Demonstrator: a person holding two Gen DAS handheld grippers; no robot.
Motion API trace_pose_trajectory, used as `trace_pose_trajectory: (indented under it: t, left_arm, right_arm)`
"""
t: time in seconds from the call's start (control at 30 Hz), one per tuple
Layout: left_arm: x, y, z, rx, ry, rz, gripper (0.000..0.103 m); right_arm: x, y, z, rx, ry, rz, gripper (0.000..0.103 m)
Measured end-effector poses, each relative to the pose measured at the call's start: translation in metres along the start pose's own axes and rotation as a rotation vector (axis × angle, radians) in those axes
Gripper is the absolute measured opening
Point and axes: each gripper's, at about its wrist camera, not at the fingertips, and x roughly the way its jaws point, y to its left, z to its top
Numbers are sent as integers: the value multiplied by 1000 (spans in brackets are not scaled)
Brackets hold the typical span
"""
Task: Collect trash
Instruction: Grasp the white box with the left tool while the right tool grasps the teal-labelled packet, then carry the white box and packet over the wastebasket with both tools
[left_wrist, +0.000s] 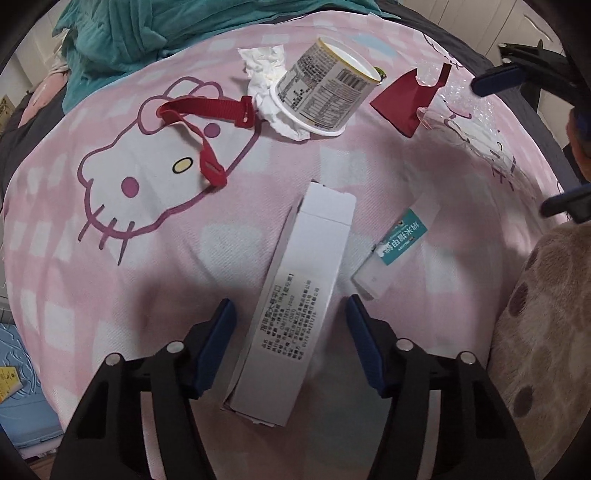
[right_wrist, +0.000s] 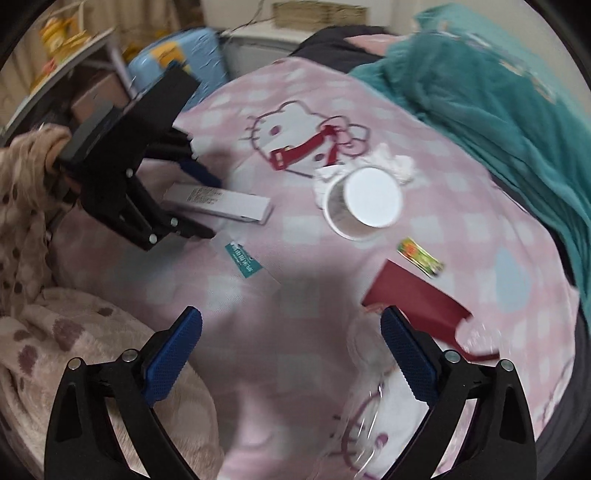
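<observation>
Trash lies on a pink Hello Kitty bedsheet (left_wrist: 110, 258). My left gripper (left_wrist: 290, 314) is open, its jaws on either side of a long white carton (left_wrist: 295, 306), not touching it. It also shows in the right wrist view (right_wrist: 184, 199), where the carton (right_wrist: 221, 205) lies between its fingers. A paper cup (left_wrist: 325, 92) lies tipped on crumpled tissue (left_wrist: 264, 74). A red strap (left_wrist: 192, 122), a red paper piece (left_wrist: 402, 101), a teal-labelled wrapper (left_wrist: 397, 243) and clear plastic film (left_wrist: 469, 122) lie around. My right gripper (right_wrist: 291, 321) is open and empty over the film (right_wrist: 373, 398).
A teal blanket (left_wrist: 140, 33) is heaped at the far side of the bed. A beige spotted blanket (left_wrist: 554, 332) lies at the right edge. A small green candy wrapper (right_wrist: 421, 256) lies near the red paper. A blue case (right_wrist: 177, 59) and shelves stand beyond the bed.
</observation>
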Motion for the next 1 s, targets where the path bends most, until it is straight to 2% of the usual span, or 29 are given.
trace_pose_trajectory:
  t: [0.1,0.2,0.27,0.37,0.53,0.7,0.73,0.77,0.83,1.0]
  left_arm:
    - [-3,7,-2,-15,-1,12,38]
    - [-7,12,-4,-26,-8,9,35]
    - [-7,13,-5,-36,-14,8,34]
    - [-12,16,-7,-73,-14,-11,32]
    - [-25,26,-21,-124,-12,-7,32]
    - [-42,40,-30,-169,-18,0,32]
    - [-46,39,-30,-174,-15,2,32]
    - [-51,40,-34,-177,-15,6,32]
    - [-59,38,-33,-180,-18,19,32]
    - [-88,38,-46,-202,-45,27,32]
  right_arm:
    - [18,4,8,-64,36,43,87]
    - [35,11,14,-129,75,58,80]
    - [44,12,18,-153,103,71,66]
    - [57,16,22,-190,136,85,59]
    - [68,23,29,-263,160,89,56]
    - [77,27,33,-286,176,104,45]
    - [78,29,33,-299,186,104,41]
    - [79,30,33,-301,191,105,31]
    - [78,31,34,-286,210,108,19]
    - [67,38,34,-272,224,104,18]
